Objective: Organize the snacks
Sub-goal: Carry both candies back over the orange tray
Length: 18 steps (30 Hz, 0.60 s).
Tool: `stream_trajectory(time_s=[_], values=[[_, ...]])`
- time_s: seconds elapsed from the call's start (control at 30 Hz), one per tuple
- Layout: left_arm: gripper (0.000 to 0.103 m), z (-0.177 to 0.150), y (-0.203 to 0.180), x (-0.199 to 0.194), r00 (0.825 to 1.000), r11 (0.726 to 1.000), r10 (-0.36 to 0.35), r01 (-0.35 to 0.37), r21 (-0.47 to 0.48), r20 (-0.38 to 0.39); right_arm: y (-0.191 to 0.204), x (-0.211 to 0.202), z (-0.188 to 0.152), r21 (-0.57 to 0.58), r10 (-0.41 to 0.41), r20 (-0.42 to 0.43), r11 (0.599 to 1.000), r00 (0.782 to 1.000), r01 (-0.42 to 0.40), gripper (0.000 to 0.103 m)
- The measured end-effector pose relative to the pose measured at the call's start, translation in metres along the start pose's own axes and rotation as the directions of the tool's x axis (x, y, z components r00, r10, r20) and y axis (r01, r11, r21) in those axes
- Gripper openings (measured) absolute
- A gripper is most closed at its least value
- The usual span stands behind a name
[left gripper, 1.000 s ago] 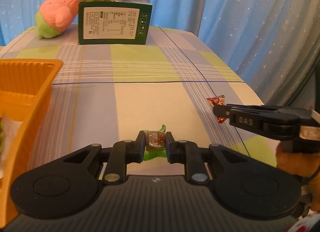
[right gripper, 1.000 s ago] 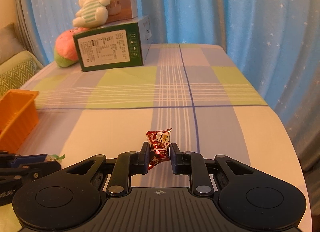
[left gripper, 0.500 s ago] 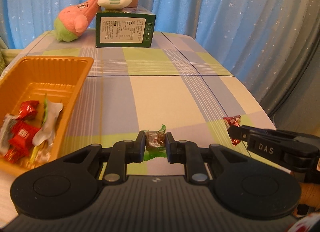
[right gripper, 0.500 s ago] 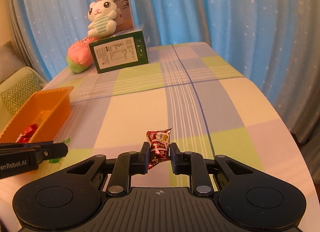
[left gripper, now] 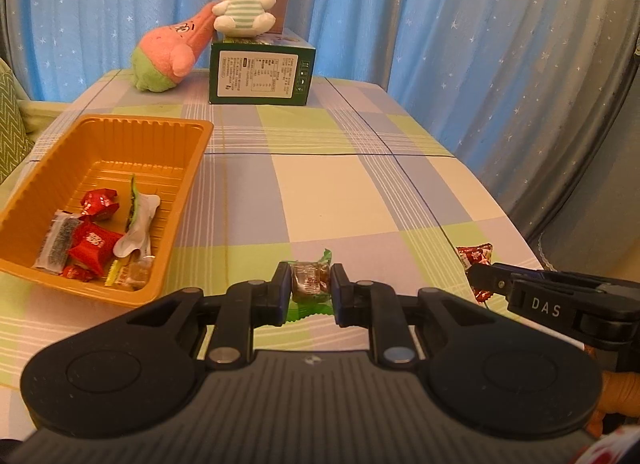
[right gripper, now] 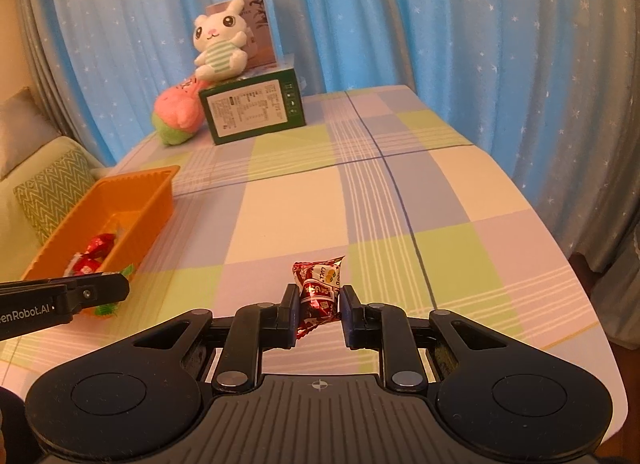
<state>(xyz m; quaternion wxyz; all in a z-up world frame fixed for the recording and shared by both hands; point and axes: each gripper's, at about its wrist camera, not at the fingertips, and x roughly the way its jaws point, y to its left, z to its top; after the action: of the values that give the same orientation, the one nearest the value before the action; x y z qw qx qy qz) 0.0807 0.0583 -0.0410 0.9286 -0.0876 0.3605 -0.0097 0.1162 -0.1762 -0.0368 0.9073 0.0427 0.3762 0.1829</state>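
My left gripper (left gripper: 310, 288) is shut on a green-wrapped brown candy (left gripper: 310, 284) and holds it above the table's near part. My right gripper (right gripper: 319, 301) is shut on a red snack packet (right gripper: 319, 290), also lifted. The right gripper shows in the left wrist view (left gripper: 478, 278) with the red packet (left gripper: 474, 258). The left gripper shows in the right wrist view at the left edge (right gripper: 122, 290). An orange tray (left gripper: 182, 199) at the left holds several wrapped snacks (left gripper: 94, 240); it also shows in the right wrist view (right gripper: 148, 207).
A green box (left gripper: 260, 77) stands at the table's far end with a white bunny plush (left gripper: 242, 1) on top and a pink plush (left gripper: 168, 59) beside it. Blue curtains hang behind. The table edge (right gripper: 560, 248) runs along the right.
Both grippers have risen and pulled back toward the near edge, each still holding its snack. The tray and its contents have come into full view.
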Motion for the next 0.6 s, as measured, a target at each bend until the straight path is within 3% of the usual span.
stream_trajectory(time_s=[0.6], values=[[0.018,0.001,0.021,-0.046,0.998,0.999,0.036,-0.035,-0.012,0.052,0.05,-0.02,0.006,-0.056,0.055,0.011,0.997,0.998,-0.054,0.022]])
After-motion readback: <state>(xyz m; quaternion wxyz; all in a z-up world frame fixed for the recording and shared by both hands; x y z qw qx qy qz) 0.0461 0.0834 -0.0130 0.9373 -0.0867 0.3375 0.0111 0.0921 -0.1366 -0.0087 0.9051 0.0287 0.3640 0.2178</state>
